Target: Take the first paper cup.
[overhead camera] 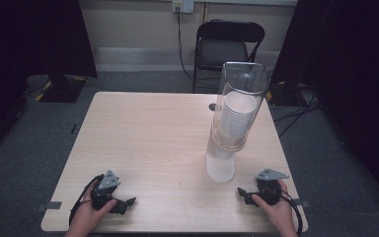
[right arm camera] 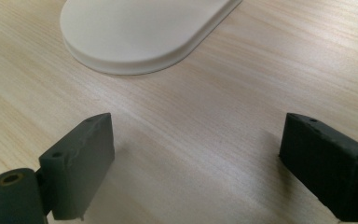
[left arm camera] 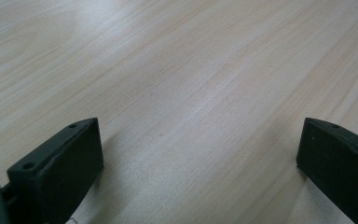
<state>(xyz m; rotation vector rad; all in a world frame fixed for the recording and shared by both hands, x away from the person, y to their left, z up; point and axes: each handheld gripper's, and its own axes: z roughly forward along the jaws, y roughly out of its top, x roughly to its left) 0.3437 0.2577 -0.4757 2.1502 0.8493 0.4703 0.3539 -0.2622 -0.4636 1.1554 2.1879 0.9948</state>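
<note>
High view: the cup dispenser (overhead camera: pixel 232 121) stands toward the table's (overhead camera: pixel 143 143) right edge; the right gripper (overhead camera: pixel 243 193), jaws apart and empty, rests near its base, apparently not touching; the left gripper (overhead camera: pixel 128 201), released, sits by the near-left corner.

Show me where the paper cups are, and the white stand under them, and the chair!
paper cups (overhead camera: pixel 238 114), high view, side of the stack inside the clear tube.
white stand (overhead camera: pixel 220 168), high view, its front face.
chair (overhead camera: pixel 223 50), high view, the seat.
</note>
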